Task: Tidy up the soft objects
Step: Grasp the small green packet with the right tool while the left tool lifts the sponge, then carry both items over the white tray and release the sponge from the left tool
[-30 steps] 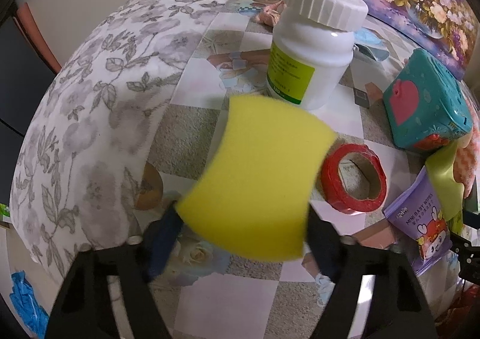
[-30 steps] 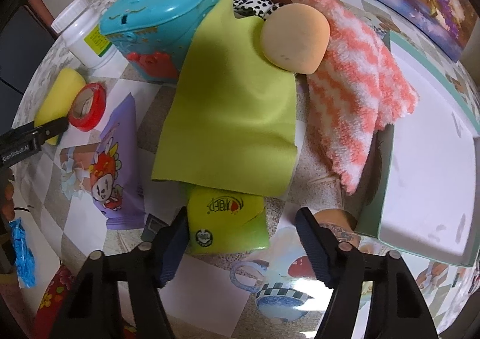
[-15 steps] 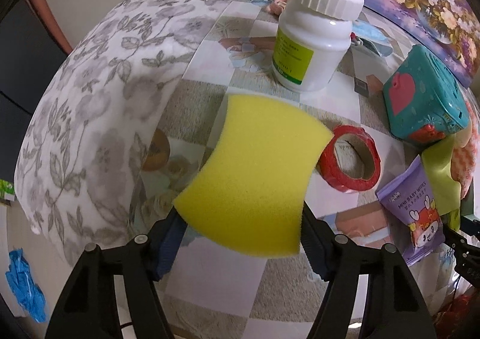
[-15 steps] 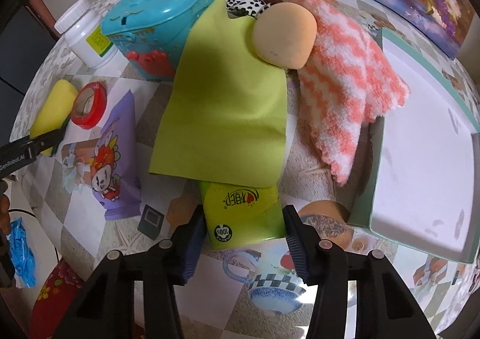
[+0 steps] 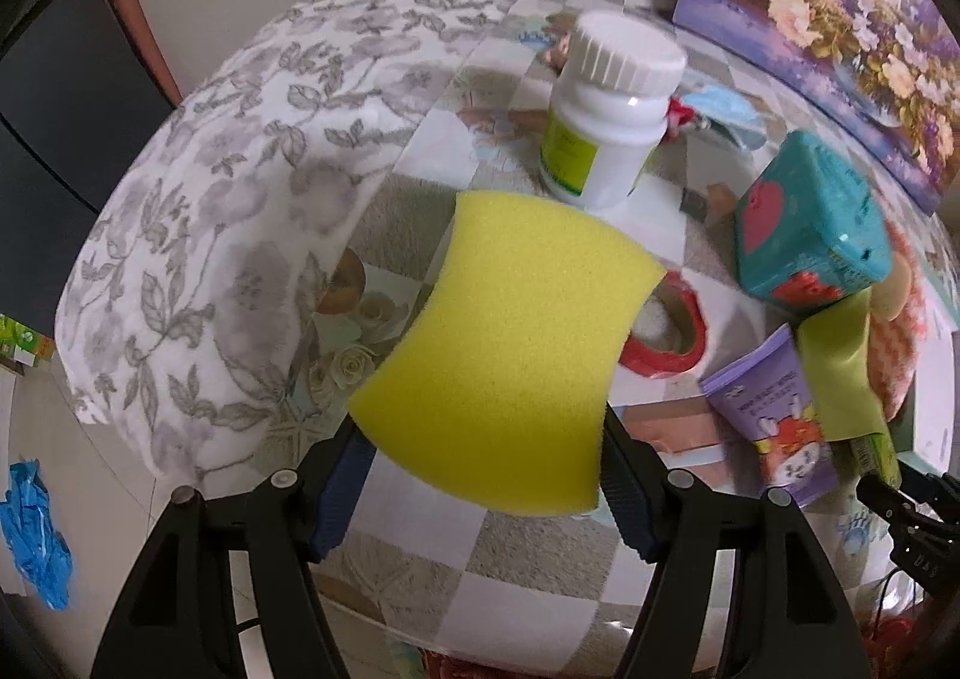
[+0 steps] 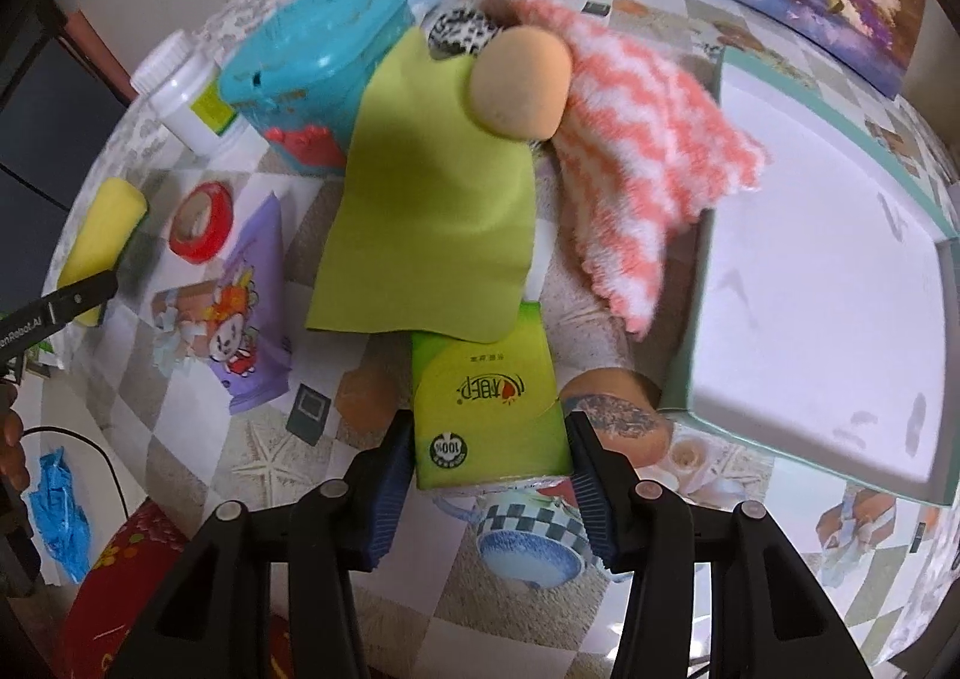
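My left gripper (image 5: pixel 483 475) is shut on a yellow sponge (image 5: pixel 510 349) and holds it in the air above the table's left end; the same sponge (image 6: pixel 102 241) shows at the left of the right wrist view. My right gripper (image 6: pixel 489 469) is shut on a green tissue pack (image 6: pixel 489 409), whose far end lies under a lime-green cloth (image 6: pixel 432 199). A tan round cushion (image 6: pixel 519 81) and a pink-and-white fluffy towel (image 6: pixel 648 138) lie beyond the cloth. A black-and-white spotted soft thing (image 6: pixel 459 27) peeks out behind them.
A shallow white box with a teal rim (image 6: pixel 828 283) sits at the right. A teal plastic case (image 6: pixel 324 72), a white bottle (image 5: pixel 606 108), a red tape roll (image 6: pixel 201 223) and a purple wipes pack (image 6: pixel 249 313) stand to the left. A flower painting (image 5: pixel 840 18) leans at the back.
My left gripper has lifted the sponge higher off the table. My right gripper has closed its fingers onto the green tissue pack and drawn it back from under the cloth.
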The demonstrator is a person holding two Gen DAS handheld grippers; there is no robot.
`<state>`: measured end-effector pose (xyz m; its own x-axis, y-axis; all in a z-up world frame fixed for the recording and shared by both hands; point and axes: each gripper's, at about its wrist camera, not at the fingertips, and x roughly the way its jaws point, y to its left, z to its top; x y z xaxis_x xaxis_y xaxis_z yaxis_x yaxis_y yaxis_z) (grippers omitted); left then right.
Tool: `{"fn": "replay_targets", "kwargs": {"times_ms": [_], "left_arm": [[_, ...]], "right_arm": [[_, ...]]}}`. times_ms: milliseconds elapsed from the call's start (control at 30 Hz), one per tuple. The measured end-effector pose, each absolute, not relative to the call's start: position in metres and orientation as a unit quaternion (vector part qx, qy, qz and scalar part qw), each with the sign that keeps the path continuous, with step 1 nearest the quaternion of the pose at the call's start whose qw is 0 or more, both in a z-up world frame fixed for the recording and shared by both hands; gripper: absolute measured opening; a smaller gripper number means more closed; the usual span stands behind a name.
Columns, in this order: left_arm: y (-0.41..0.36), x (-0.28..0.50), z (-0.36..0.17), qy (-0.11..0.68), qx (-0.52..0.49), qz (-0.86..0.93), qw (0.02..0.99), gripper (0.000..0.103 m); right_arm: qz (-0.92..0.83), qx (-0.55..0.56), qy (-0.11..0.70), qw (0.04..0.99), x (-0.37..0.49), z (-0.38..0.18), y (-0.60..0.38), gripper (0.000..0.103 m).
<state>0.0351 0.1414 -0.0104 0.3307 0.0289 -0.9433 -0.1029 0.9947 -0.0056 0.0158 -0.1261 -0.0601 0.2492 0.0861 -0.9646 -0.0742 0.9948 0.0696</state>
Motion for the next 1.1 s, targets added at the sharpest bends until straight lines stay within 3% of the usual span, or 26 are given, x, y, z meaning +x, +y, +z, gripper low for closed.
{"fn": "replay_targets", "kwargs": {"times_ms": [700,1100], "left_arm": [[0.024,0.042,0.084,0.5,-0.021,-0.061,0.864,0.071],[-0.083,0.043,0.088,0.502,-0.013,-0.135,0.854,0.071]], "right_arm": [[0.009,0.08,0.529,0.845,-0.014,0.029,-0.21,0.051],[-0.124,0.126,0.536,0.825,-0.006,0.019,-0.283,0.051]]}}
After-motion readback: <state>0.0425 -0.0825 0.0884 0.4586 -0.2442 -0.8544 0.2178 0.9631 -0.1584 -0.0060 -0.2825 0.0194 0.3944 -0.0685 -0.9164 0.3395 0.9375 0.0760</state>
